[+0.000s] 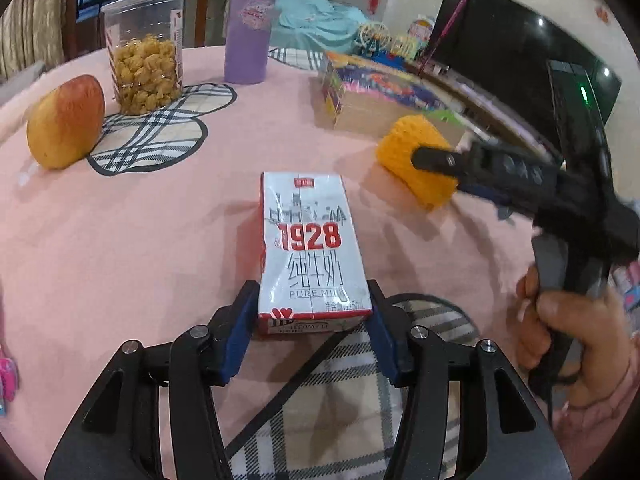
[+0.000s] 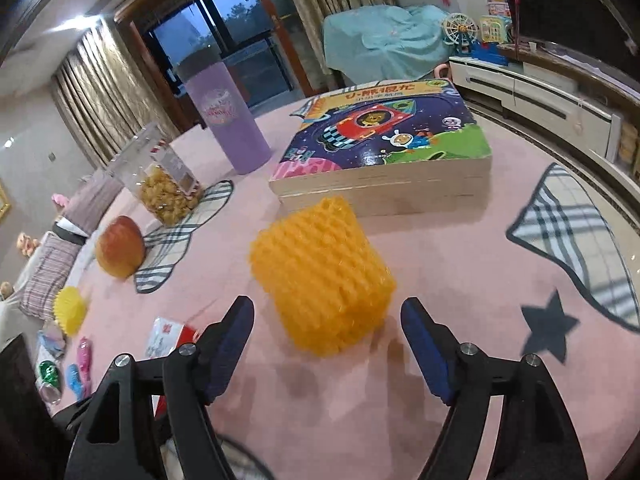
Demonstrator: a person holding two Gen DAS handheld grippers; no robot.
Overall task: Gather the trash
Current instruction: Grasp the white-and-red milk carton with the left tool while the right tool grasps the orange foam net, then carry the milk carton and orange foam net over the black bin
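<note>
So the milk carton (image 1: 314,248) is lying flat on the pink worktop (image 1: 120,240) and we've got the left gripper (image 1: 314,322) around its near end, jaws closed in against both sides, so it looks gripped but not lifted off yet as far as we can tell. Next bit of trash is the orange foam net (image 2: 322,270), sitting just in front of the book (image 2: 384,148). Our right gripper (image 2: 328,338) is lined up right before it with the jaws spread wide and nothing in them, net not between them yet. Further out there's a mango (image 1: 66,122), a snack jar (image 1: 146,52) and a purple cup (image 1: 248,28), which we'd guess aren't trash. No bin visible in either view, so we'd say we're early on: one piece grabbed, one about to be, nothing actually dropped anywhere. A yellow net (image 2: 70,314) and some wrappers (image 2: 82,364) sit off to the left too, probably still to collect.
</note>
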